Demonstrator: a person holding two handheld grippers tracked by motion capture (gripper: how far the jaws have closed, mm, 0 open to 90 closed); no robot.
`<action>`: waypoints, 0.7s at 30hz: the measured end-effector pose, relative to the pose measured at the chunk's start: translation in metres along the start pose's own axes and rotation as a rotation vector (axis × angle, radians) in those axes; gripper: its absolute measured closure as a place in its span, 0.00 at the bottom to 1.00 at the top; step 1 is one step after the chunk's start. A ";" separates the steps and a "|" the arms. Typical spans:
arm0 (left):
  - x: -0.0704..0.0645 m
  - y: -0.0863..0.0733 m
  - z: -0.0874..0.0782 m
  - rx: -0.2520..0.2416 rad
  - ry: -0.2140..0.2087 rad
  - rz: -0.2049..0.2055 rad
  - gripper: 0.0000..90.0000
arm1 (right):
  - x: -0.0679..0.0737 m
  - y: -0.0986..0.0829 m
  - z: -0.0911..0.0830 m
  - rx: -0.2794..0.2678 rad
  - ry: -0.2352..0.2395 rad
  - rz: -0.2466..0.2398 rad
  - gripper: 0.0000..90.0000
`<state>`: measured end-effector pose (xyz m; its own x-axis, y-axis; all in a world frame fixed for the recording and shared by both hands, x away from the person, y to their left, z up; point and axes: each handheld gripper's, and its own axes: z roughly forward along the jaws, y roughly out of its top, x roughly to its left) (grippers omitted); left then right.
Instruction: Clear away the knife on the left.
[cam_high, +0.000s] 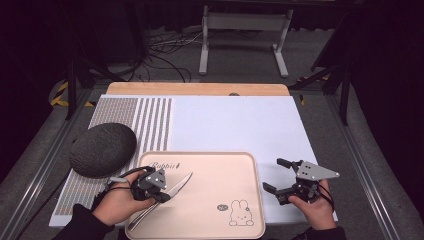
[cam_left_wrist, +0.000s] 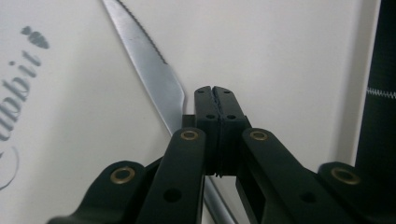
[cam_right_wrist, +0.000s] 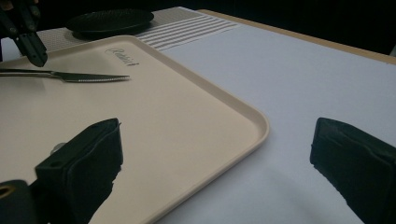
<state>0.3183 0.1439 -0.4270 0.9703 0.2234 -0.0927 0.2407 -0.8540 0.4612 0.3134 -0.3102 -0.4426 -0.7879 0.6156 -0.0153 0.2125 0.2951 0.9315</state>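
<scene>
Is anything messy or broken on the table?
No, nothing stands out. The knife lies flat and slantwise on the pink tray, beside the shut left gripper. Nothing looks spilled or damaged.

Both your sleeves are dark, pretty much black. Your left gripper (cam_high: 162, 195) is black with brass-coloured rivets on the linkage arms, small screw holes, and a black cable looping off it. Your right gripper (cam_high: 276, 176) is black too, with a grey three-cornered plate on top.

Silver serrated knife (cam_high: 172, 189) on pale pink rabbit-print tray (cam_high: 210, 160); dark grey plate (cam_high: 102, 149).
</scene>
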 end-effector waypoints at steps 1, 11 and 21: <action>0.000 0.000 0.001 0.003 -0.005 0.006 1.00 | 0.000 0.000 0.000 0.000 0.000 0.000 0.04; 0.004 -0.001 0.011 0.040 -0.041 0.022 1.00 | 0.000 0.000 0.001 0.003 0.005 0.000 0.04; 0.007 -0.005 0.015 0.075 -0.029 0.008 1.00 | 0.000 0.000 0.001 0.004 0.008 0.001 0.04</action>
<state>0.3244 0.1425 -0.4434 0.9722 0.2036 -0.1158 0.2332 -0.8887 0.3948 0.3138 -0.3095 -0.4431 -0.7923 0.6101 -0.0120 0.2153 0.2978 0.9300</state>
